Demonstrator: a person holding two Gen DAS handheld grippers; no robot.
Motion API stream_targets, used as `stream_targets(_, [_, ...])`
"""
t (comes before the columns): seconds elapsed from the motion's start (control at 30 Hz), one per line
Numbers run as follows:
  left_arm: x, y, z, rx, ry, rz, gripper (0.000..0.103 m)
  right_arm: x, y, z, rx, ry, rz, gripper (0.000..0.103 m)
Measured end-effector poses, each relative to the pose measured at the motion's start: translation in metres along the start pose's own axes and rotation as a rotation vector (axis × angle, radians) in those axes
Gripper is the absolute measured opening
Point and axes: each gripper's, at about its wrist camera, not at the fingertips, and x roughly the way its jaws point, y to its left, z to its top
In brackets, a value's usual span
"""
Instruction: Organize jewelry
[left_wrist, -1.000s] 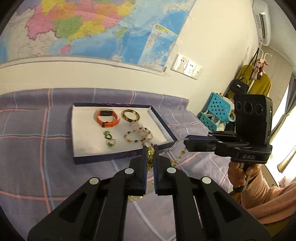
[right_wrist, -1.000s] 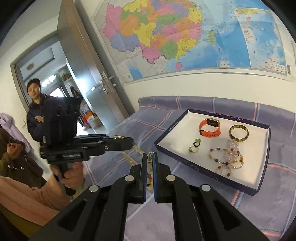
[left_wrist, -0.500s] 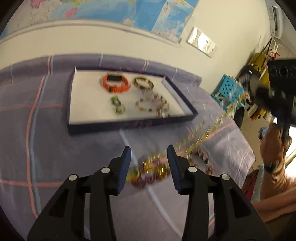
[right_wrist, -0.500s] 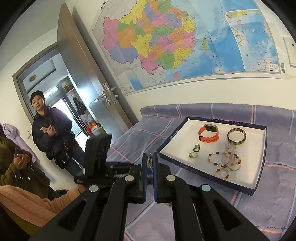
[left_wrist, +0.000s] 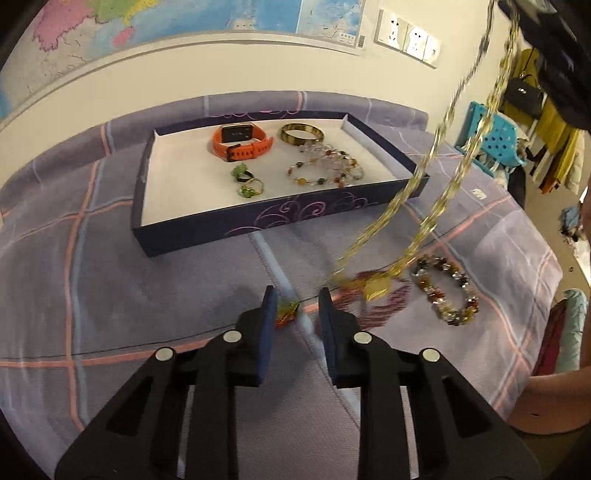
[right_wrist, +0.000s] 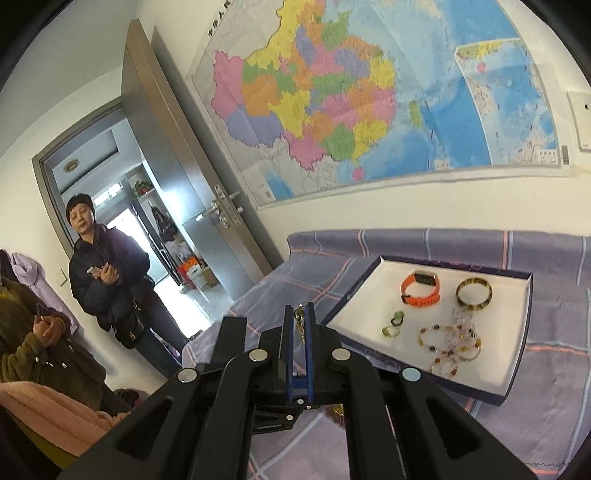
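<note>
A navy tray (left_wrist: 280, 218) with a white floor lies on the purple bedspread. It holds an orange watch (left_wrist: 242, 142), a brown bangle (left_wrist: 302, 133), two green rings (left_wrist: 247, 182) and beaded bracelets (left_wrist: 328, 170). My right gripper (right_wrist: 300, 317) is shut on a gold chain necklace (left_wrist: 436, 177). The necklace hangs down from the upper right, its pendant (left_wrist: 375, 290) just above the bed. My left gripper (left_wrist: 295, 306) is open and empty over the bed, with a small orange-green piece (left_wrist: 286, 312) between its fingers. A beaded bracelet (left_wrist: 445, 295) lies at the right.
The tray also shows in the right wrist view (right_wrist: 517, 369). A person (right_wrist: 107, 280) stands in the doorway at the left. A blue plastic stool (left_wrist: 491, 136) stands beyond the bed's right edge. A wall with a map is behind the bed.
My left gripper opened and let go of the necklace. My right gripper rose with the chain, which now hangs from it alone. The left gripper dropped lower towards the bed.
</note>
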Motion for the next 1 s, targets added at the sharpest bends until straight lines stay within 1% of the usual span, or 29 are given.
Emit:
stream_targets(0.07, [-0.001,0.003,0.000,-0.010,0.004,0.013,0.015,-0.005,0.001,0.003,-0.001,-0.016,0.000,0.004])
stream_targets(0.13, [-0.002,0.005,-0.001,-0.018,0.005,0.010,0.014,-0.008,0.000,0.005,0.003,-0.027,0.002,0.004])
stream_targets(0.23, [-0.005,0.001,-0.001,-0.009,0.000,0.049,0.016,-0.011,-0.001,0.006,0.007,-0.030,-0.005,0.004])
stream_targets(0.27, [-0.007,-0.002,0.000,-0.009,-0.010,0.033,0.027,-0.011,-0.001,0.006,0.008,-0.029,-0.010,0.004])
stream_targets(0.3, [-0.010,-0.005,0.000,-0.006,-0.024,0.001,0.037,-0.012,-0.001,0.006,0.010,-0.029,-0.009,0.004])
stream_targets(0.37, [-0.017,-0.017,0.000,0.014,-0.068,-0.083,0.039,-0.012,-0.002,0.006,0.017,-0.031,-0.016,0.004])
stream_targets(0.43, [-0.018,-0.031,0.000,0.042,-0.078,-0.176,0.043,-0.010,-0.002,0.004,0.019,-0.025,-0.015,0.004])
stream_targets(0.47, [-0.016,-0.039,0.000,0.056,-0.075,-0.201,0.046,-0.010,-0.001,0.003,0.019,-0.023,-0.019,0.004])
stream_targets(0.53, [-0.007,-0.057,0.002,0.086,-0.059,-0.216,0.047,-0.008,-0.001,0.002,0.020,-0.019,-0.016,0.004])
stream_targets(0.6, [0.004,-0.064,0.005,0.071,-0.043,-0.229,0.048,-0.007,-0.001,0.002,0.026,-0.019,-0.011,0.004])
stream_targets(0.67, [0.020,-0.061,0.010,0.006,-0.006,-0.245,0.048,-0.007,0.002,0.001,0.026,-0.021,-0.008,0.004])
stream_targets(0.77, [0.032,-0.052,0.015,-0.076,0.003,-0.224,0.048,-0.006,0.005,0.001,0.020,-0.022,0.003,0.004])
stream_targets(0.87, [0.034,-0.040,0.021,-0.164,-0.008,-0.244,0.045,-0.007,0.010,0.002,0.012,-0.027,0.017,0.004])
stream_targets(0.9, [0.035,-0.038,0.022,-0.176,-0.008,-0.246,0.036,-0.006,0.010,0.002,0.009,-0.028,0.024,0.004])
stream_targets(0.93, [0.036,-0.036,0.024,-0.192,-0.005,-0.258,0.030,-0.006,0.011,0.003,0.009,-0.031,0.026,0.004])
stream_targets(0.97, [0.038,-0.034,0.024,-0.207,-0.002,-0.273,0.019,-0.006,0.011,0.003,0.009,-0.034,0.026,0.004])
stream_targets(1.0, [0.039,-0.032,0.024,-0.220,0.000,-0.288,0.004,-0.007,0.012,0.003,0.006,-0.034,0.028,0.004])
